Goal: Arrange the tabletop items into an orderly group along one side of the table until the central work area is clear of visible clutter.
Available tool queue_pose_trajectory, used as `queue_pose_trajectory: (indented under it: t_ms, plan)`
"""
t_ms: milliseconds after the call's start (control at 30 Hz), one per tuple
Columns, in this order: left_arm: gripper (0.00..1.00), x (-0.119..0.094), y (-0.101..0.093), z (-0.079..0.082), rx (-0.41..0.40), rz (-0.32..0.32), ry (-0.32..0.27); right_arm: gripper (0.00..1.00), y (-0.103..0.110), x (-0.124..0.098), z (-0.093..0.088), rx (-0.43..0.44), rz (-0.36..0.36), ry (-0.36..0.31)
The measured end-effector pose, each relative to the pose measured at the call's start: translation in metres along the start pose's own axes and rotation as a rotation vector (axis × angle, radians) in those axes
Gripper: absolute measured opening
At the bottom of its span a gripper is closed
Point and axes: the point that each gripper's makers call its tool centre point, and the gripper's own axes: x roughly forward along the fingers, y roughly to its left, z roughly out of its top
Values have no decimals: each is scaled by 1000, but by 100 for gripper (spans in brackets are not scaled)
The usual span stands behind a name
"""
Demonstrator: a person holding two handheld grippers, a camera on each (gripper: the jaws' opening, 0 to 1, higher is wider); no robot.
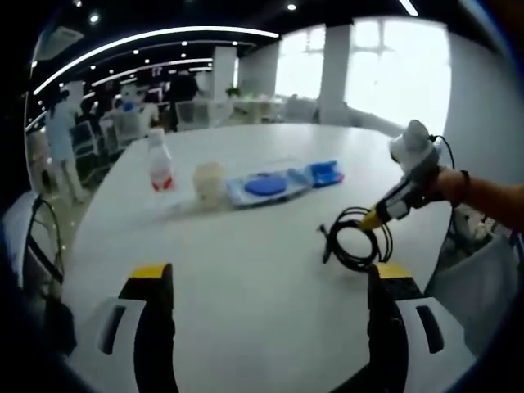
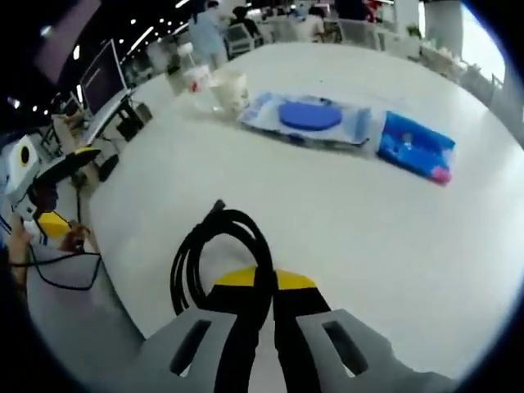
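your left gripper [image 1: 270, 307] is nearest in the left gripper view: jaws wide apart, nothing between them, over bare white table [image 1: 246, 270]. just past its right jaw lies the black cable [image 1: 356, 239], a loose coil resting on the tabletop. your right gripper [image 1: 381, 214] comes in from the right there, its yellow tip on the coil's upper edge.

in the right gripper view your right gripper [image 2: 264, 288] has its jaws pressed together on one strand of the cable [image 2: 219, 250], the rest of the loop lying ahead and left on the table [image 2: 393, 237]. at the far left edge of that view your left gripper [image 2: 67, 161] shows, too small to judge from there.

further out, well apart from the cable, four items sit in a rough row. right to left in the left gripper view: a blue packet [image 1: 325, 173], just beside it a wipes pack [image 1: 267, 187] with a round blue lid, then a pale cup [image 1: 210, 183], then a clear bottle [image 1: 160, 164] with a red label, upright. same row in the right gripper view: packet [image 2: 414, 146], wipes pack [image 2: 309, 119], cup [image 2: 230, 90], bottle [image 2: 196, 79].

beyond the table, chairs and people, blurred.
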Motion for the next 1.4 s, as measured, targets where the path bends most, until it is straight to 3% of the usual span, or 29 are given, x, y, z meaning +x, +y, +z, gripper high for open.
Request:
queue_pose_trajectory:
  t_ms: [500, 967, 1400]
  plan:
    - [96, 1, 5, -3, -10, 17, 10, 5, -41, -15, 29, 52, -56, -31]
    - [96, 0, 10, -10, -27, 32, 24, 5, -78, -4, 37, 94, -91, -12]
    - [96, -1, 17, -13, -34, 49, 25, 5, -99, 5, 45, 104, -102, 11]
